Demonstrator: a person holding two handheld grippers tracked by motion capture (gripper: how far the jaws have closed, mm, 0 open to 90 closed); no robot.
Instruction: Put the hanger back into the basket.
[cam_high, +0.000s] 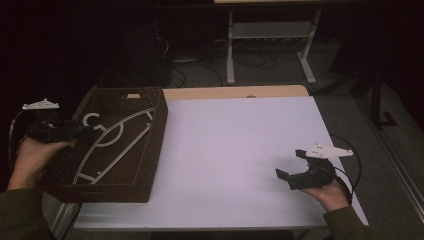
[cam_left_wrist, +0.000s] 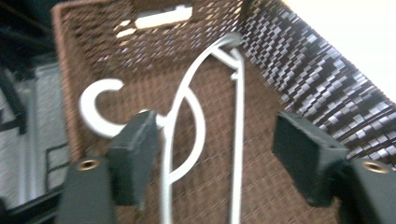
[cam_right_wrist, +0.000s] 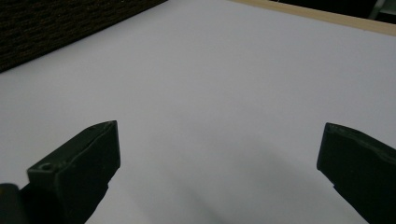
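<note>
A white clothes hanger (cam_high: 115, 142) lies slanted inside a dark brown woven basket (cam_high: 159, 125) at the table's left. My left gripper (cam_high: 82, 129) reaches over the basket's left rim near the hanger's hook. In the left gripper view its jaws stand apart around the hanger (cam_left_wrist: 239, 116), the left jaw close beside the hanger's neck, the right jaw well clear; the gripper (cam_left_wrist: 217, 140) is open. My right gripper (cam_high: 290, 163) hovers open over the white table (cam_high: 240, 140) at the right, with nothing between its jaws (cam_right_wrist: 219, 140).
The basket wall (cam_left_wrist: 303, 70) rises to the right of the left gripper. A wooden strip (cam_high: 240, 92) edges the table's far side. Beyond it stand the legs of another desk (cam_high: 230, 50) and cables on the dark floor.
</note>
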